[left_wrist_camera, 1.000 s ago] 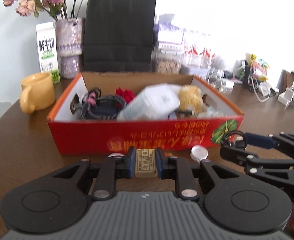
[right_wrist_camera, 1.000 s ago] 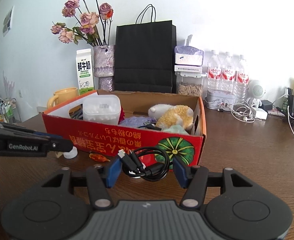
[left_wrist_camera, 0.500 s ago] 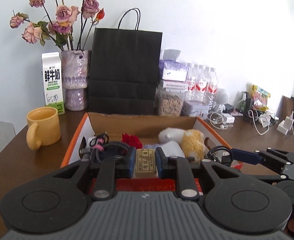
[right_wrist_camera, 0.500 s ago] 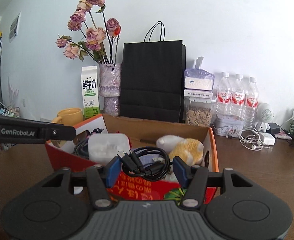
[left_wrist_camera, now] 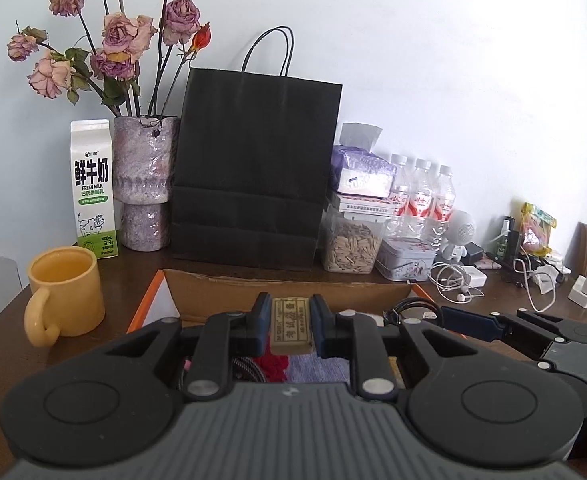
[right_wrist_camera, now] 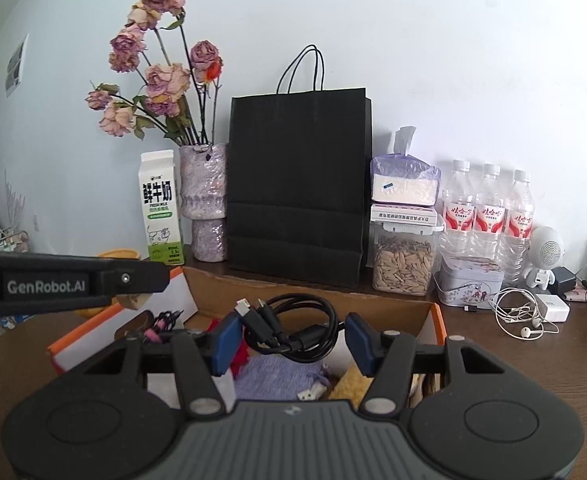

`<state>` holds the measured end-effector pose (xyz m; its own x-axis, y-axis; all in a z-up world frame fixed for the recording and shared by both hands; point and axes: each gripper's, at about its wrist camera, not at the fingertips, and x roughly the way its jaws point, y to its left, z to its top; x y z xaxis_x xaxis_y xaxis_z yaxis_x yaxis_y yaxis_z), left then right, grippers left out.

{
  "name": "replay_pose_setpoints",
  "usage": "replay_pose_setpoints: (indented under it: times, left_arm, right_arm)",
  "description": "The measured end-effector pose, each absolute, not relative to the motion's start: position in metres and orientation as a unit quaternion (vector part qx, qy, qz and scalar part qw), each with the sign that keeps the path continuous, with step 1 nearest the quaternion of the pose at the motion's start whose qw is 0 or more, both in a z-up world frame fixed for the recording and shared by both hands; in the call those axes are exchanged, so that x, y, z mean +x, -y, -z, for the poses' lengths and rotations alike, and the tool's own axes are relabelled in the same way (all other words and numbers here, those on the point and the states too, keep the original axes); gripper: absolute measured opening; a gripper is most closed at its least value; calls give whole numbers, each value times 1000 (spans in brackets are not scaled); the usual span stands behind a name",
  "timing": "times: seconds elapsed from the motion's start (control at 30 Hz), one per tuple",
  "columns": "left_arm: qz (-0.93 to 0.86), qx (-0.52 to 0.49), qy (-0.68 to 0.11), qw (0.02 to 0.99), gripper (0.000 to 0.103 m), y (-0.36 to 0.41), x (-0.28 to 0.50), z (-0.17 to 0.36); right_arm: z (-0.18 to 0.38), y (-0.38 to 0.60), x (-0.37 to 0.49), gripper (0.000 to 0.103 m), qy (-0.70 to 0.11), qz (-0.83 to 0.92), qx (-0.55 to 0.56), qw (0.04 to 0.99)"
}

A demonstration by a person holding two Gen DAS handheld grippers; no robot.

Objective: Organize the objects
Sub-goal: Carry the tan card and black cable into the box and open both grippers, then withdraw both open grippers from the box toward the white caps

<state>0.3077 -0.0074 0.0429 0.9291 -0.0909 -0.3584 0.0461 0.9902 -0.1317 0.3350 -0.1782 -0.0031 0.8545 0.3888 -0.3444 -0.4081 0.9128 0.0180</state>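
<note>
Small block: I have a small tan block (left_wrist_camera: 291,326) with printed characters pinched between the blue pads of the left gripper (left_wrist_camera: 291,330), its long axis running forward along the fingers, top end poking out past the pads.
Cable: a coiled black cable (right_wrist_camera: 293,330) with loose plugs sits between the pads of the right gripper (right_wrist_camera: 293,336); the coil fills the gap and I read it as held.
Left jaws: nearly closed, clamped on the block.
Right jaws: about half spread, gripping the cable bundle.
Box: the open cardboard box (left_wrist_camera: 289,290) with orange edges lies directly below and ahead of both loads; its far wall stands just beyond the block.
Key relation: both items hang over the box interior, so the way in is straight down; I judge neither hand clearly nearer, since they sit side by side.
Box contents: purple cloth (right_wrist_camera: 277,378), something red, a yellow plush thing and dark cords lie under the jaws, so free floor looks scarce.
Next move, my guess: lower and let go where the pile is lowest.
Risk: the cable's loose plugs could snag on the wall.
Surroundings: yellow mug (left_wrist_camera: 63,294) left of the box on the counter, milk carton (left_wrist_camera: 93,188), vase, black bag (left_wrist_camera: 255,168) behind.
</note>
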Motion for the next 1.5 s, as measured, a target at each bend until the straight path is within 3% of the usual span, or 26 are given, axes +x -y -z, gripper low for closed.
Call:
replay_pose_setpoints:
  times: [0.63, 0.7, 0.77, 0.83, 1.5]
  left_arm:
    - [23, -54, -225, 973, 25, 1, 353, -19]
    - [16, -54, -224, 973, 49, 0, 352, -19]
    - [1, -58, -215, 975, 91, -3, 350, -20]
    - [-15, -61, -206, 977, 103, -4, 348, -22]
    - [-19, -66, -189, 980, 103, -6, 333, -30]
  right_arm:
    - [30, 175, 378, 57, -228, -205, -17, 952]
    - [31, 176, 378, 67, -232, -206, -16, 951]
    - [31, 178, 379, 99, -233, -205, -10, 951]
    - [30, 180, 379, 103, -231, -199, -4, 953]
    - [29, 190, 374, 103, -225, -190, 0, 956]
